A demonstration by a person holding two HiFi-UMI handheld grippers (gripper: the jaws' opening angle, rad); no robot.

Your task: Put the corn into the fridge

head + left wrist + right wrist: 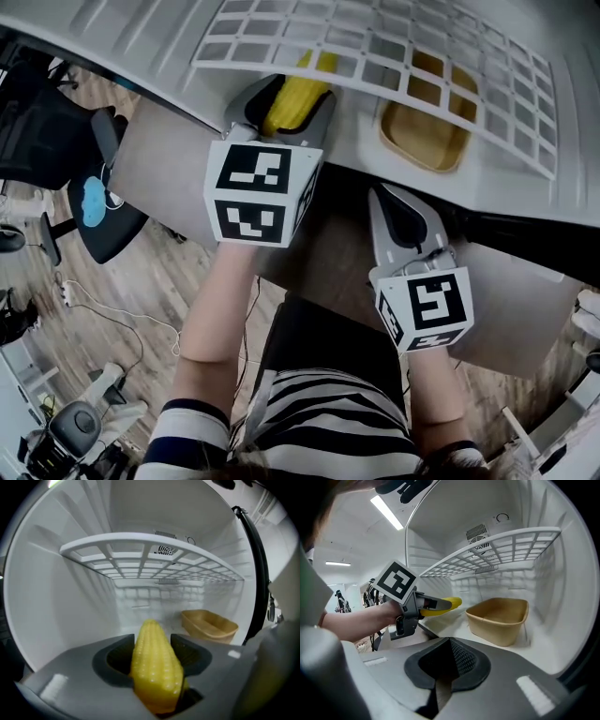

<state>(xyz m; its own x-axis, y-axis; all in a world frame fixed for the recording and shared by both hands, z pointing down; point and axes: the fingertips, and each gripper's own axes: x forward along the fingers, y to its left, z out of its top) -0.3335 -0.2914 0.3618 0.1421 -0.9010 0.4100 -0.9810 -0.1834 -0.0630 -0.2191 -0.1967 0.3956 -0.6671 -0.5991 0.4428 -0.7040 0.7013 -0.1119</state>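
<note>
Left gripper (153, 649) is held clamped on the corn (157, 681) near the fridge (56, 611) floor's front edge (right gripper (447, 665) closed, empty); released here, it could be rolled out.

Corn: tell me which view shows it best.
The left gripper view: the corn fills the centre, kernels clear, clamped between the jaws. The head view shows only part of it, through the shelf bars. The right gripper view shows it small and side-on, its tip poking out of the left gripper.
</note>
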